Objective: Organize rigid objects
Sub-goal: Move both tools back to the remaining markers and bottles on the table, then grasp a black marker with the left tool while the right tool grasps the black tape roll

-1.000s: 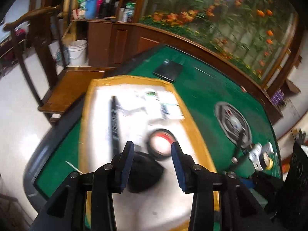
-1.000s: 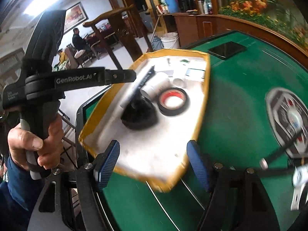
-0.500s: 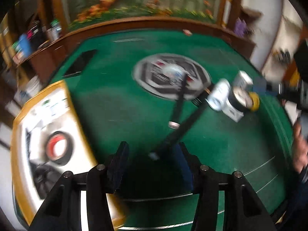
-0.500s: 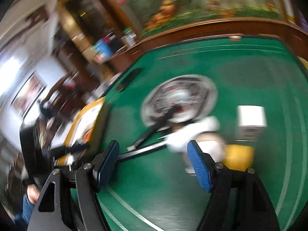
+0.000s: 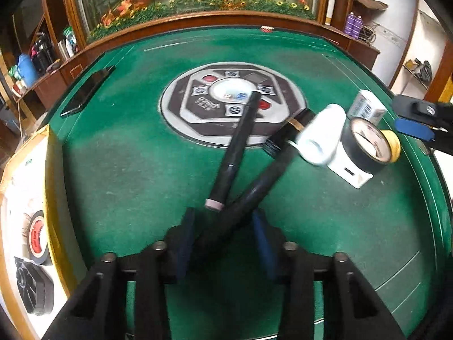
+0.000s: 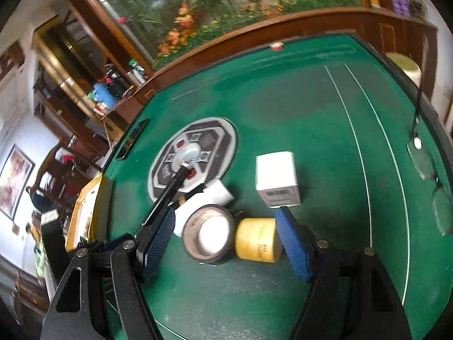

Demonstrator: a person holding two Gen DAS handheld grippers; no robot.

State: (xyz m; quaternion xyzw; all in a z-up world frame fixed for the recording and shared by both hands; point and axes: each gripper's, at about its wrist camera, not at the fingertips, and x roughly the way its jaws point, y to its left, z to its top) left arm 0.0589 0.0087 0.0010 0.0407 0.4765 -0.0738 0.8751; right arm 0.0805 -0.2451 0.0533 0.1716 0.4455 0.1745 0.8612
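Two long black sticks lie crossed on the green table: one with a pale end cap (image 5: pixel 236 147) and one thicker (image 5: pixel 263 181). My left gripper (image 5: pixel 223 223) is open, its jaws on either side of the thicker stick's near end. To the right lie a white cup (image 5: pixel 322 136), a black tape roll (image 5: pixel 365 144), a yellow roll (image 5: pixel 393 144) and a white box (image 5: pixel 365 107). My right gripper (image 6: pixel 226 235) is open around the black tape roll (image 6: pixel 208 233) and the yellow roll (image 6: pixel 257 239). The white box (image 6: pixel 277 178) stands beyond.
A yellow-rimmed white tray (image 5: pixel 52 170) at the left holds a red-and-black tape roll (image 5: pixel 36 236) and a black object (image 5: pixel 35 289). A round grey panel (image 5: pixel 198 113) sits mid-table, a dark phone (image 5: pixel 87 90) at the far left. Glasses (image 6: pixel 430 181) lie at the right edge.
Both grippers swung from the tray to the table's right side. My left gripper has come down over the crossed sticks; my right has closed in on the tape rolls.
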